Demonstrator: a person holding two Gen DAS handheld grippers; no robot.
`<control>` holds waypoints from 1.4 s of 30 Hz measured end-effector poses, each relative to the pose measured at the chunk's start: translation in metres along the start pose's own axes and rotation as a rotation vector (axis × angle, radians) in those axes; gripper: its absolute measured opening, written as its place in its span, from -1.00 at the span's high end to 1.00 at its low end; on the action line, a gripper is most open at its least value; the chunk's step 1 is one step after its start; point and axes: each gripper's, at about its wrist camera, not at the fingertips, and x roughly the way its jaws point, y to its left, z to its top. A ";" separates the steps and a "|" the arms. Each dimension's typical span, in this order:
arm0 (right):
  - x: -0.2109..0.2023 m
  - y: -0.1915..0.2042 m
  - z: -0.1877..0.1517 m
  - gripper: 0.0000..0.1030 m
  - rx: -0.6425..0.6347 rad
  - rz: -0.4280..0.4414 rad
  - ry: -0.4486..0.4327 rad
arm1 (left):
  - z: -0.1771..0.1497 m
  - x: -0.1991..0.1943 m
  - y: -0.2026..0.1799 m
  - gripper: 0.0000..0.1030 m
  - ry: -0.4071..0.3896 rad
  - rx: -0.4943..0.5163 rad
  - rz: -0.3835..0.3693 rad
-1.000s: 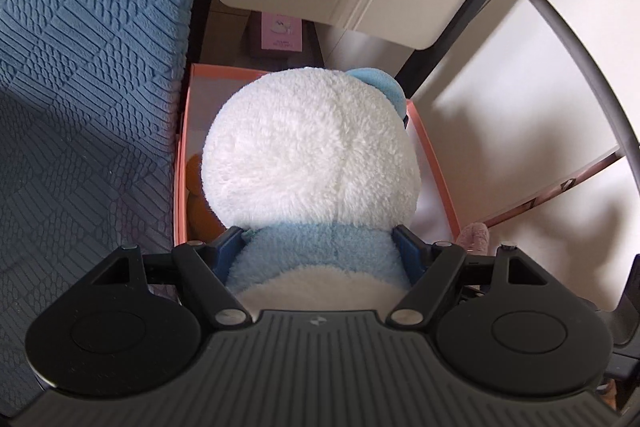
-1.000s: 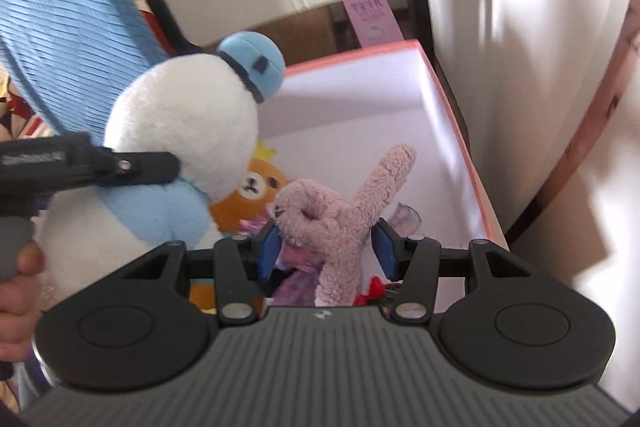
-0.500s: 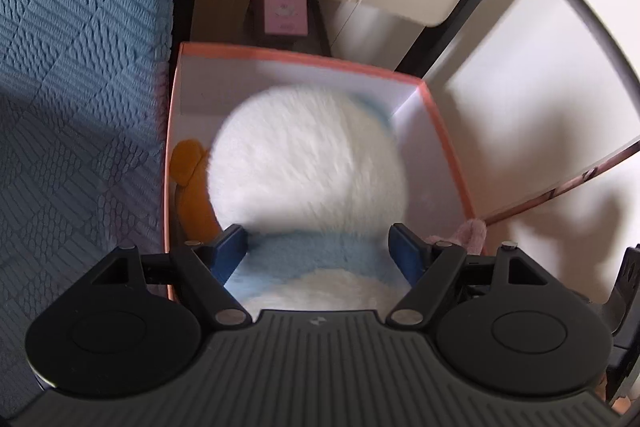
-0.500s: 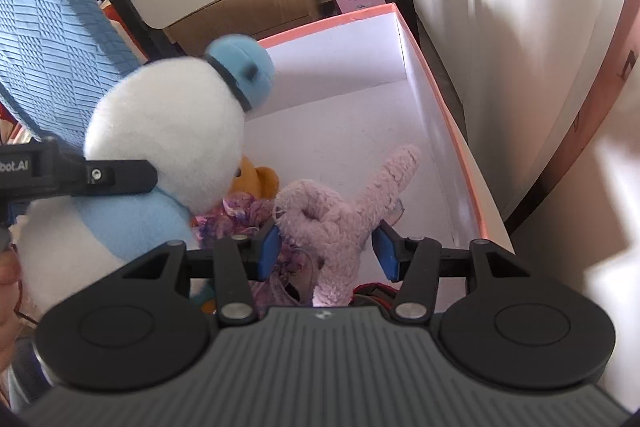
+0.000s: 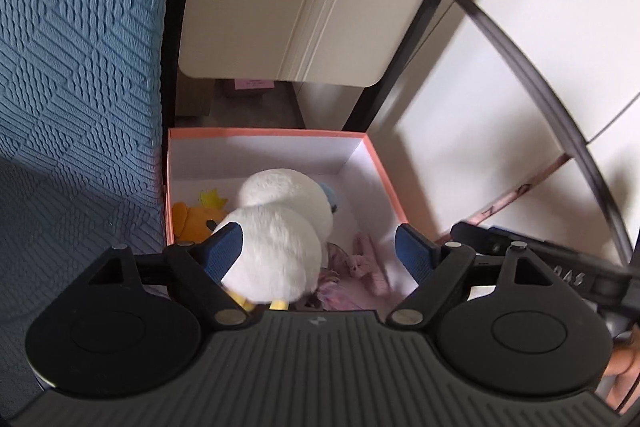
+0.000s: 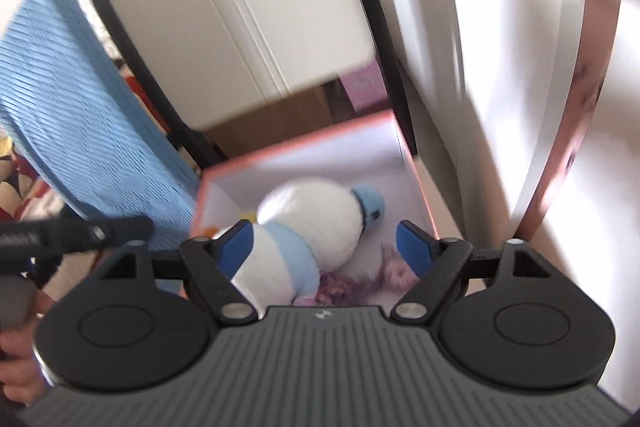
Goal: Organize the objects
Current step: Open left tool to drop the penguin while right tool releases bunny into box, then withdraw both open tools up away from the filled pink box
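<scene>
You're letting go cleanly: left gripper (image 5: 318,249) fingers are spreading, empty, white plush (image 5: 280,227) lying in the pink box (image 5: 264,133). Right gripper (image 6: 325,241) is opening too; the pink bunny (image 6: 394,273), I think, is dropped beside it.

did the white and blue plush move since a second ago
Yes. The white and blue plush has dropped out of the left tool, whose jaws are opening, and now lies inside the pink-rimmed box instead of above its rim.
</scene>
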 end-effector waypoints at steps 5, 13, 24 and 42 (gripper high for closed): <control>-0.050 0.033 0.006 -0.63 -0.055 0.009 -0.074 | -0.001 -0.049 -0.005 -0.79 -0.041 0.006 -0.022; -0.099 0.070 -0.016 -0.63 -0.110 0.017 -0.097 | -0.025 -0.122 -0.002 -0.83 -0.133 0.051 -0.043; -0.114 0.106 -0.070 -0.63 -0.081 0.040 -0.061 | -0.079 -0.177 0.019 -0.84 -0.188 0.064 -0.044; -0.098 0.097 -0.138 -0.63 -0.036 -0.037 -0.003 | -0.140 -0.156 0.041 -0.84 -0.133 0.056 -0.032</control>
